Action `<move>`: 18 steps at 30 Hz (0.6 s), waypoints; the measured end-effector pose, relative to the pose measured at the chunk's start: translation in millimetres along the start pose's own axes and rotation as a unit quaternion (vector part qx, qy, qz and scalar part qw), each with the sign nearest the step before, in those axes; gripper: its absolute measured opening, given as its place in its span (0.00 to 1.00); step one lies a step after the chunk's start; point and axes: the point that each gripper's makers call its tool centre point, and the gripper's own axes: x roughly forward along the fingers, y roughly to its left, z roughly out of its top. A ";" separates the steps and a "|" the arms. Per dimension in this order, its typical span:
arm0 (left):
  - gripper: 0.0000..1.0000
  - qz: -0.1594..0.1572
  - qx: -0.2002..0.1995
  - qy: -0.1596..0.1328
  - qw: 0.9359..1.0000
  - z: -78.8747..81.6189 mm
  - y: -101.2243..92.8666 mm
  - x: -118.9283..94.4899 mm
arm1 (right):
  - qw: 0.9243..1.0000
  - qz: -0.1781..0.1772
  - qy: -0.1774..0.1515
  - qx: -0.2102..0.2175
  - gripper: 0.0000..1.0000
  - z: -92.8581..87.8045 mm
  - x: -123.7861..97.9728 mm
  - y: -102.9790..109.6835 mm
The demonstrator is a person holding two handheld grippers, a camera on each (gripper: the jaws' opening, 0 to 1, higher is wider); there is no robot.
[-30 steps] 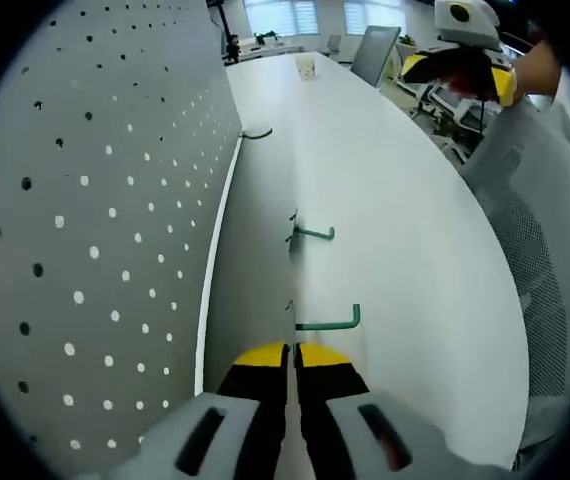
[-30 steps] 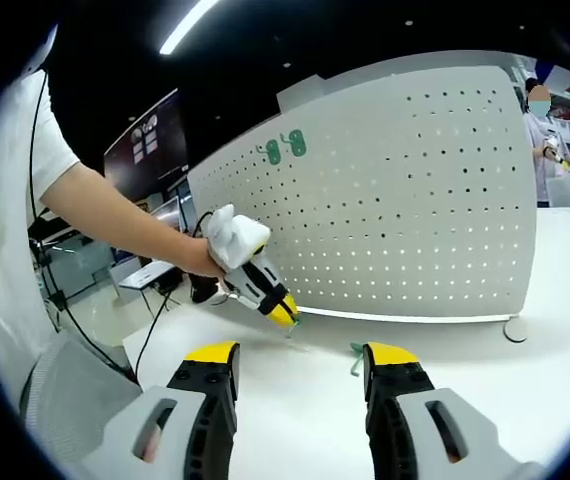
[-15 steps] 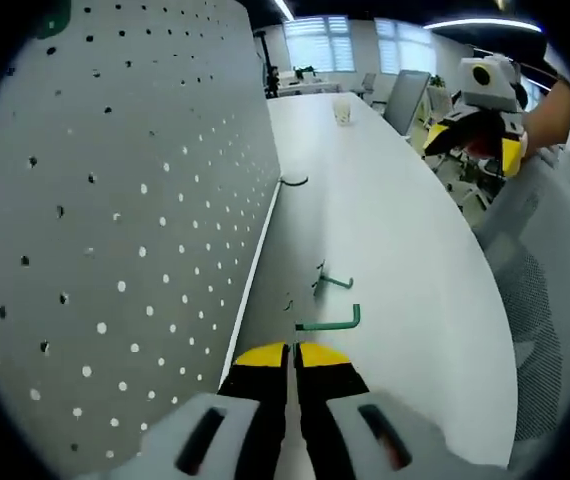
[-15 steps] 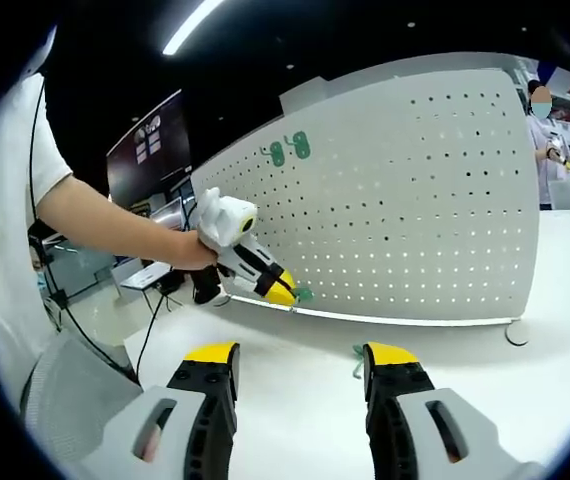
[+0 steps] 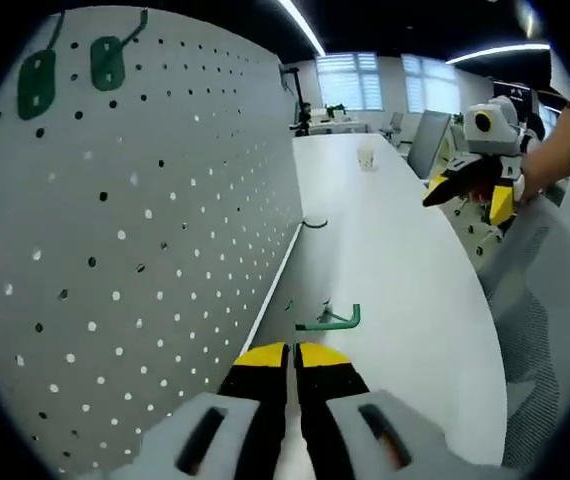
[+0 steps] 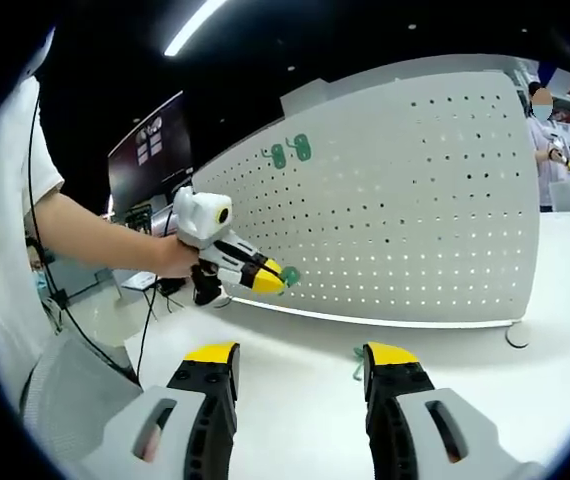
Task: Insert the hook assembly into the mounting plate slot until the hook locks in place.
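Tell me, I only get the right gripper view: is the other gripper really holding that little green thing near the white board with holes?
Observer: Yes. Seen from the left gripper view, the left gripper is shut on a green hook, with the hook's bent end turned up in that view.
Operator: Is anything further along the table?
Observer: A small cup stands far down the table.
Operator: And beyond that?
Observer: A grey office chair stands at the table's far edge, near the cup.
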 end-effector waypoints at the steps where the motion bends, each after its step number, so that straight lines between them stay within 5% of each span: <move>1: 0.02 0.003 -0.005 -0.011 1.000 2.8 -0.6 -1.9 | 1.000 0.000 -0.001 0.001 0.48 0.3 -0.2 0.2; 2: 0.02 0.003 -0.021 -0.033 0.999 8.5 -3.1 -4.5 | 1.000 0.000 -0.001 0.002 0.48 0.2 -0.3 -0.1; 11: 0.02 0.035 -0.061 -0.083 0.994 17.5 -11.8 -22.1 | 1.000 0.002 -0.003 0.004 0.48 0.4 0.8 -0.5; 14: 0.02 0.028 -0.028 -0.078 0.996 17.8 -21.2 -22.2 | 1.000 0.004 -0.004 0.003 0.48 0.9 0.9 0.7; 16: 0.02 0.033 -0.064 -0.099 0.992 25.1 -23.3 -25.2 | 1.000 0.004 -0.005 0.001 0.48 1.6 0.8 0.9; 18: 0.02 0.040 -0.053 -0.103 0.992 26.5 -24.5 -27.8 | 1.000 0.003 -0.006 0.003 0.48 2.1 0.4 0.5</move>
